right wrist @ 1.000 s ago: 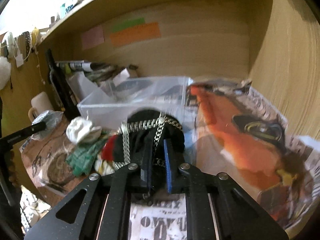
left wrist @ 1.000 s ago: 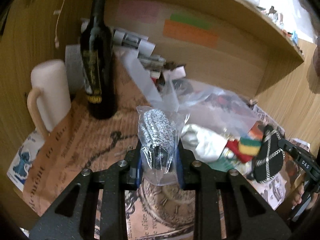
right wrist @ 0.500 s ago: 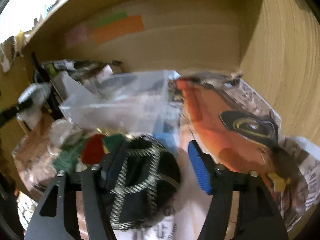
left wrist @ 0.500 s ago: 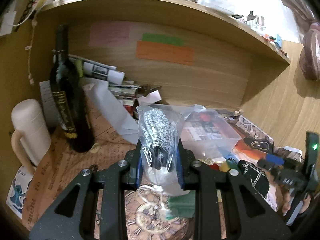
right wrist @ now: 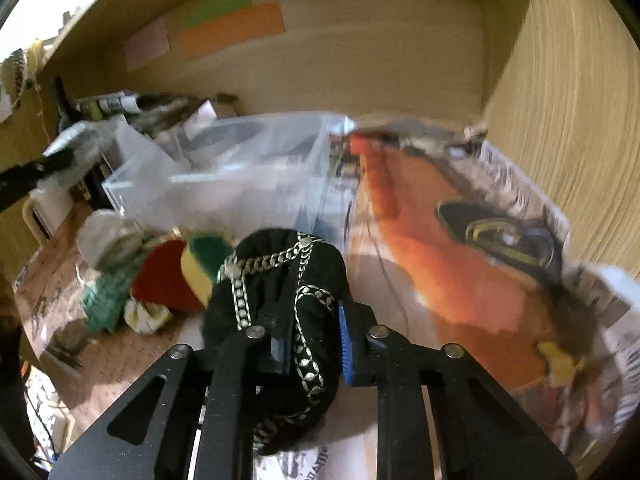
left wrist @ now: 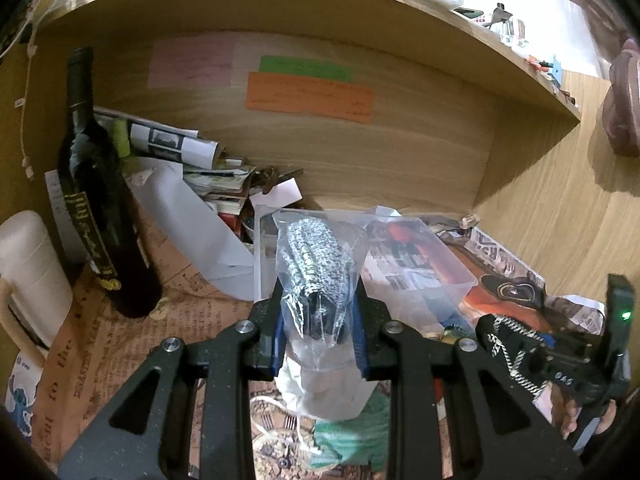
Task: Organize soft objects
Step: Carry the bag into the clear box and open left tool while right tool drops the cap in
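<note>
My left gripper (left wrist: 318,328) is shut on a clear plastic bag holding a black-and-white knitted item (left wrist: 316,264), lifted above the desk in front of a clear plastic bin (left wrist: 424,276). My right gripper (right wrist: 312,344) is shut on a black cloth pouch with a silver chain (right wrist: 280,280), low over the newspaper. The pouch and right gripper also show in the left wrist view (left wrist: 516,344) at the right. A red, yellow and green soft item (right wrist: 180,272), a green cloth (right wrist: 108,300) and a white bundle (right wrist: 108,236) lie left of the pouch. The bin (right wrist: 240,176) stands behind them.
A dark wine bottle (left wrist: 96,208) and a white mug (left wrist: 28,276) stand at the left. Rolled papers and clutter (left wrist: 192,160) fill the back left corner. Wooden walls close the back and right. Newspaper with an orange picture (right wrist: 440,256) covers the desk at the right.
The right gripper opened wide half a second ago and has closed again on the black pouch. The left gripper rose and drew back with the bag still held.
</note>
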`<state>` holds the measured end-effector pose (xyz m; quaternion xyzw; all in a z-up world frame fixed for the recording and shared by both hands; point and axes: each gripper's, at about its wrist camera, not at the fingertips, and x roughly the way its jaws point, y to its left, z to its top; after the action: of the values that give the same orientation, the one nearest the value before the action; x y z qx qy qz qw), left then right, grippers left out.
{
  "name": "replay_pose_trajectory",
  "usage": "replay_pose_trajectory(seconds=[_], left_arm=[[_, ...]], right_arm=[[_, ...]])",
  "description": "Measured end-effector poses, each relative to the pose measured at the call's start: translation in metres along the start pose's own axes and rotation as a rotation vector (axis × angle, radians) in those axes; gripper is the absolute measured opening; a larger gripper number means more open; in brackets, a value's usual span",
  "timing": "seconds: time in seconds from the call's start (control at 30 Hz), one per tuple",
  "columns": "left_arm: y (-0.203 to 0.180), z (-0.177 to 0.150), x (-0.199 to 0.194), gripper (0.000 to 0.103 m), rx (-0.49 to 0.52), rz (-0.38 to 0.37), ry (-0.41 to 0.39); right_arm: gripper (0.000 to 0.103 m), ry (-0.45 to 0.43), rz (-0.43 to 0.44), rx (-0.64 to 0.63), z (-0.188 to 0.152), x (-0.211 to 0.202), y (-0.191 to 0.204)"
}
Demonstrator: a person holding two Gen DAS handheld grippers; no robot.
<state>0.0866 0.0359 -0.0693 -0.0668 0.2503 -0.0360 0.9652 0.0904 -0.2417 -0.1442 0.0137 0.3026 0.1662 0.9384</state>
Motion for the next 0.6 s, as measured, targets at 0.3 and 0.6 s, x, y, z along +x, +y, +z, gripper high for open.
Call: replay_pose_trajectory(seconds=[0.3, 0.6], left_arm=[[0.005, 0.029, 0.034, 0.027, 0.003, 0.006, 0.039], [0.008, 0.046, 0.088, 0.027, -0.001, -0.025, 0.170]], right_arm=[[0.015, -0.194, -0.009, -0.073, 0.058, -0.033, 0.014], [0.015, -0.296, -0.005, -0.134, 0.119, -0.011, 0.032]])
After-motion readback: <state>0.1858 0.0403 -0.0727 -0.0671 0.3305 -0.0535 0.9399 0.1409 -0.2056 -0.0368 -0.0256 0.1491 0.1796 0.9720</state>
